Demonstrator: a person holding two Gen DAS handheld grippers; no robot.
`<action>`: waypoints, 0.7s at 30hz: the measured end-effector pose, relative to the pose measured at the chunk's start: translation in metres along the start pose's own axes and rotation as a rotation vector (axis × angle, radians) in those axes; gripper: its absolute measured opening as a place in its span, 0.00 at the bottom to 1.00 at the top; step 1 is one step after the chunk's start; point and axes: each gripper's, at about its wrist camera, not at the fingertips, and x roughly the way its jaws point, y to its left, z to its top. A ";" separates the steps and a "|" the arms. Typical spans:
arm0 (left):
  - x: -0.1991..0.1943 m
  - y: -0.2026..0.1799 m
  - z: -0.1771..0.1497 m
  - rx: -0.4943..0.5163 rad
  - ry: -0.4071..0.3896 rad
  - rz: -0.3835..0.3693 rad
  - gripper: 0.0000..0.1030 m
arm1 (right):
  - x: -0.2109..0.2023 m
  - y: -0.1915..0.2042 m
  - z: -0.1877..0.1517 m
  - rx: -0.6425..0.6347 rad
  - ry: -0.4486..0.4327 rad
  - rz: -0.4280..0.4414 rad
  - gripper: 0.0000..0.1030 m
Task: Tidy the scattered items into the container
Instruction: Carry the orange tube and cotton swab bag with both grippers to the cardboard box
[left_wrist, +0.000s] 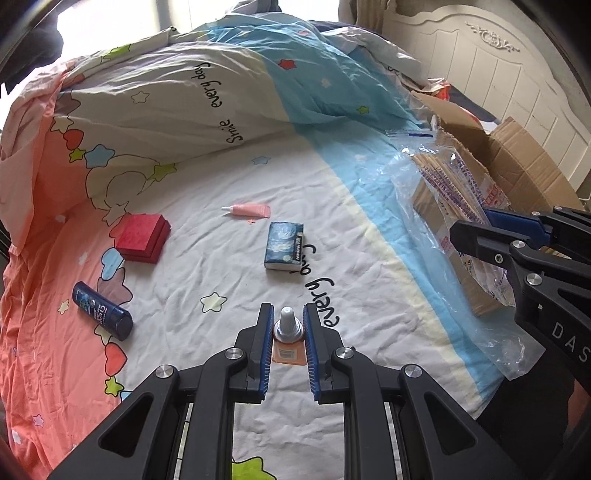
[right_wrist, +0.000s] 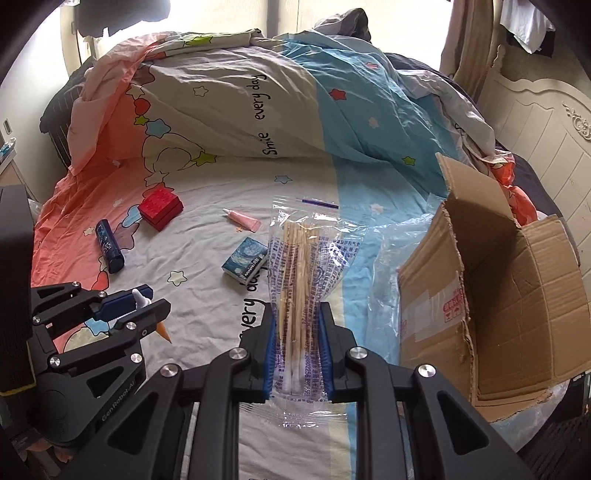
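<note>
My left gripper (left_wrist: 289, 325) is shut on an orange tube with a white cap (left_wrist: 289, 328), held just above the bed sheet; it also shows in the right wrist view (right_wrist: 147, 302). My right gripper (right_wrist: 297, 314) is shut on a clear bag of cotton swabs (right_wrist: 299, 266), left of the open cardboard box (right_wrist: 517, 295). In the left wrist view the bag (left_wrist: 454, 206) hangs in front of the box (left_wrist: 524, 162). On the sheet lie a pink tube (left_wrist: 249, 209), a blue tissue pack (left_wrist: 284, 245), a red box (left_wrist: 142, 238) and a dark blue bottle (left_wrist: 101, 310).
A bunched duvet (left_wrist: 221, 92) rises behind the items. A clear plastic sheet (left_wrist: 461, 314) lies under and beside the box. A cream headboard (right_wrist: 546, 122) stands at the right. An orange bag (right_wrist: 517, 188) sits behind the box.
</note>
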 end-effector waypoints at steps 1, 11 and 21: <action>-0.001 -0.004 0.001 0.008 -0.002 -0.003 0.16 | -0.003 -0.003 -0.001 0.002 -0.002 -0.005 0.19; -0.007 -0.037 0.016 0.063 -0.021 -0.025 0.16 | -0.027 -0.029 -0.005 0.044 -0.036 -0.015 0.19; -0.012 -0.076 0.038 0.138 -0.043 -0.058 0.16 | -0.048 -0.063 -0.008 0.093 -0.071 -0.052 0.19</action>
